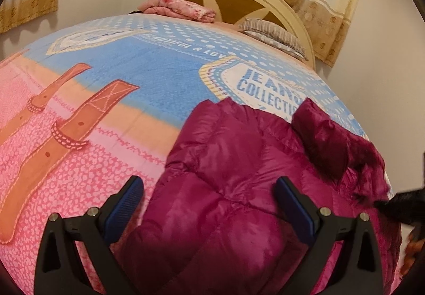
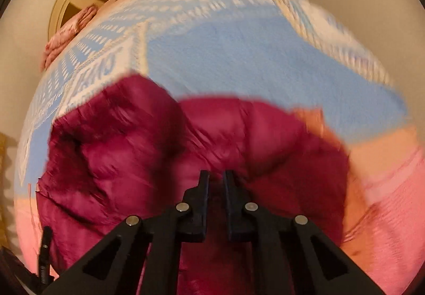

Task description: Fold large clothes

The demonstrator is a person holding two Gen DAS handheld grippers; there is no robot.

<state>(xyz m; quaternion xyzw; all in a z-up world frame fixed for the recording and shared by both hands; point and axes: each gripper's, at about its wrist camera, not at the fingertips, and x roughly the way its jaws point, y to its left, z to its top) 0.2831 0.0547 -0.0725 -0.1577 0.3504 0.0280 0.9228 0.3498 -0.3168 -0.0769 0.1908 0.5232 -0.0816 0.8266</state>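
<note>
A magenta puffer jacket lies crumpled on the bed, near its front right corner. My left gripper is open, its blue-padded fingers spread wide just above the jacket, holding nothing. In the right wrist view the jacket fills the lower middle, blurred by motion. My right gripper is shut on a fold of the jacket, with magenta fabric showing in the narrow gap between the black fingers.
The bed is covered by a blue, orange and pink printed blanket. A folded pink cloth and a striped pillow lie by the cream headboard. Curtains hang behind. A dark object shows at the right edge.
</note>
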